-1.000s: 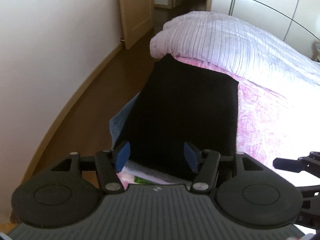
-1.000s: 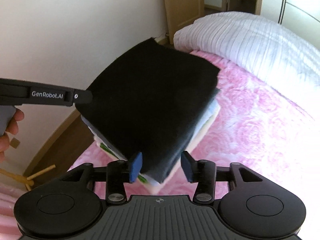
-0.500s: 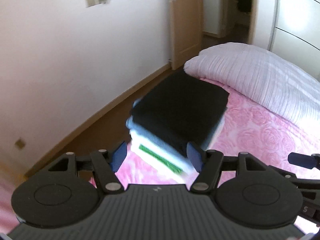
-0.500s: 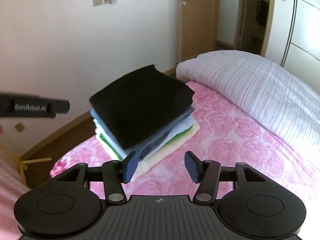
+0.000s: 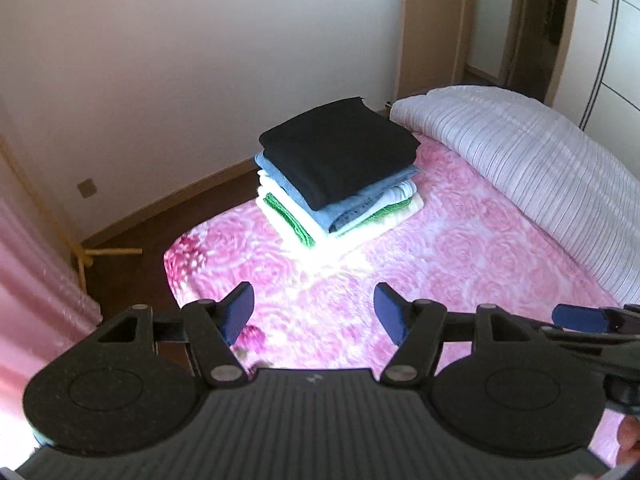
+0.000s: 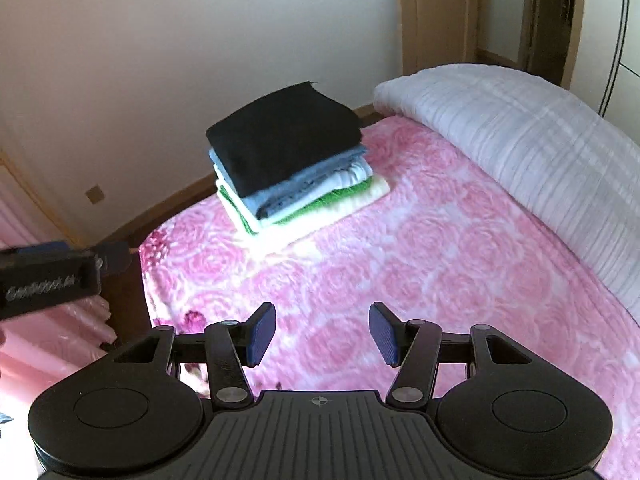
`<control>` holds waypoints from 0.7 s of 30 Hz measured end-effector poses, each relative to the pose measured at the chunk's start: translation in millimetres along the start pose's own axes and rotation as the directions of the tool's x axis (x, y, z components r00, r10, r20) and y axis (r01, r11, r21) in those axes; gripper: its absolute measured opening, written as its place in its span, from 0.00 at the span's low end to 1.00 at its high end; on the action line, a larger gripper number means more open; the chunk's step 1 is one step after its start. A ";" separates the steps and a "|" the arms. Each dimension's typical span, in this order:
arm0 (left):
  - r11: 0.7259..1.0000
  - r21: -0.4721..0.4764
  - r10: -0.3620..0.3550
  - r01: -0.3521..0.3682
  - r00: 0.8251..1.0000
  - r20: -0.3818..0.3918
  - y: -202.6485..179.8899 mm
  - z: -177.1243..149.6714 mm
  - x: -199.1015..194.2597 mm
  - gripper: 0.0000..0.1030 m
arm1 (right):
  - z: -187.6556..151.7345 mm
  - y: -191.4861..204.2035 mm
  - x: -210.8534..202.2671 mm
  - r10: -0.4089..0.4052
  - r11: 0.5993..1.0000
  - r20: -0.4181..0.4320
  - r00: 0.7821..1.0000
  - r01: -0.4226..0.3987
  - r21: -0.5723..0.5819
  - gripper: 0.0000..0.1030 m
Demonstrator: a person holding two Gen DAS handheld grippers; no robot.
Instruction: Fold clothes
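Folded clothes (image 5: 338, 172) stacked neatly — black atop blue, white, green, cream — near the bed's corner

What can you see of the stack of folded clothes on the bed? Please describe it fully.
The stack of folded clothes lies on the pink rose-patterned bedspread, near the bed's corner by the wall, close to the rolled striped quilt. From top to bottom it shows a black piece, a light blue one, a white one, a green one and a cream one at the base. The fabric looks soft. The layers are neat but slightly offset, and the cream one sticks out. Neither hand-held gripper touches it.
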State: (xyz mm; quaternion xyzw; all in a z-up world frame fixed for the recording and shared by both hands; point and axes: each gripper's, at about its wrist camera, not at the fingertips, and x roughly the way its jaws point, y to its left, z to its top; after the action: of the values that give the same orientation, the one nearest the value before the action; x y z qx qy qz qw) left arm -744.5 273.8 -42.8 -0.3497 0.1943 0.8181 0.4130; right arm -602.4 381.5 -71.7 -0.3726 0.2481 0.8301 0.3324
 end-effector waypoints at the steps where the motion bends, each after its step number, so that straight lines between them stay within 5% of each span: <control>1: 1.000 -0.008 0.005 -0.005 1.000 0.003 -4.3 -3.5 -5.3 0.61 | -2.2 -4.1 -5.6 0.001 1.000 -0.002 1.000 -0.001 0.002 0.54; 21: 0.982 -0.153 0.098 -0.107 0.993 -0.066 -41.1 -37.5 -9.0 0.61 | -1.2 -20.8 7.6 -0.008 0.980 -0.093 0.996 -0.011 -0.201 0.54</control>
State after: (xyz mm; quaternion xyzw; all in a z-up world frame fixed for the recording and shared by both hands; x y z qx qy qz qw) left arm -691.9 270.1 -62.9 -0.3940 0.1594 0.8405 0.3359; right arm -590.3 397.1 -81.8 -0.4425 0.1786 0.8329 0.2803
